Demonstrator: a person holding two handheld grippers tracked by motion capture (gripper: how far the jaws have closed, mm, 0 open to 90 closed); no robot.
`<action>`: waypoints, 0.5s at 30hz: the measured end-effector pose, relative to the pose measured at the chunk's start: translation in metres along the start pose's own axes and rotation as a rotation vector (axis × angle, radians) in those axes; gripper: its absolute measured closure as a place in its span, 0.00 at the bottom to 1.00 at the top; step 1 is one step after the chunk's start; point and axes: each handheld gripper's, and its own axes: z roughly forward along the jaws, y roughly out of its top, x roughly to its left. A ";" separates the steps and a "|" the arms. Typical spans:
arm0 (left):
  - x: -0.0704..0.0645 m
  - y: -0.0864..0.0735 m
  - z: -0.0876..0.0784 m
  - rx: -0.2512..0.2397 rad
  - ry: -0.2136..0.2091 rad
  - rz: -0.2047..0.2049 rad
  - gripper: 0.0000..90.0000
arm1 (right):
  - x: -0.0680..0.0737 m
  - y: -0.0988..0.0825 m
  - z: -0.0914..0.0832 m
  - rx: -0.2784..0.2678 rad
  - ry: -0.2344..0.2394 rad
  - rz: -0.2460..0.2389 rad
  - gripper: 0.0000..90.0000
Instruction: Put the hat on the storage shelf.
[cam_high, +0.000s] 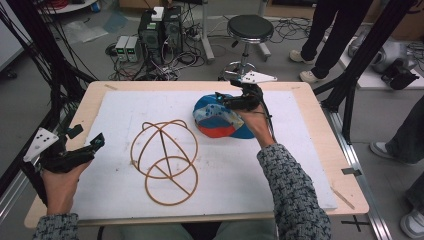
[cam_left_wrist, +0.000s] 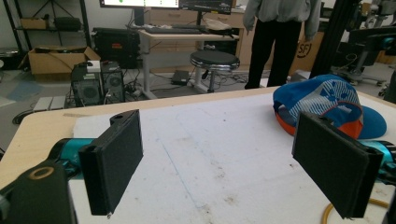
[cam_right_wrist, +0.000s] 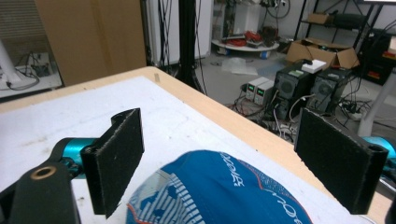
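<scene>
Right gripper (cam_high: 220, 100) sits over the cap (cam_high: 222, 119), jaws spread wide with nothing clamped. In the right gripper view the blue crown (cam_right_wrist: 219, 193) lies low between the 2 pads, touching neither. Looks like a top-down approach to pinch the crown, since that is the cap's highest soft part; the jaws would need to drop further and close.

Cap position: far right of centre on the white mat (cam_high: 125, 107), crown up, orange brim edge toward the near side.

Left gripper (cam_high: 82, 147) is parked at the near left edge of the worktop (cam_high: 320, 120), jaws apart and holding nothing — probably just kept out of the way. Left gripper view confirms it: bare mat between the pads, cap (cam_left_wrist: 322, 105) well off to the right.

Between the 2 grippers lies a wire hoop frame (cam_high: 165, 160), just left of the cap and not touching it. Not in the path of a descent from above, though a sideways drag of the cap leftward could catch it.

Beyond the far edge: a stool (cam_high: 249, 30), PC towers (cam_high: 160, 30), floor cables and standing people — all off the worktop.
</scene>
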 end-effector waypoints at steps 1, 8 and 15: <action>0.000 0.000 0.000 0.002 -0.002 0.002 0.18 | -0.001 -0.002 0.002 0.008 0.000 0.001 0.18; -0.001 0.000 0.001 0.001 -0.001 0.005 0.18 | -0.005 -0.016 0.018 0.070 -0.013 -0.024 0.21; -0.001 -0.001 0.002 0.007 -0.005 0.004 0.18 | -0.002 -0.021 0.027 0.105 0.008 -0.042 0.27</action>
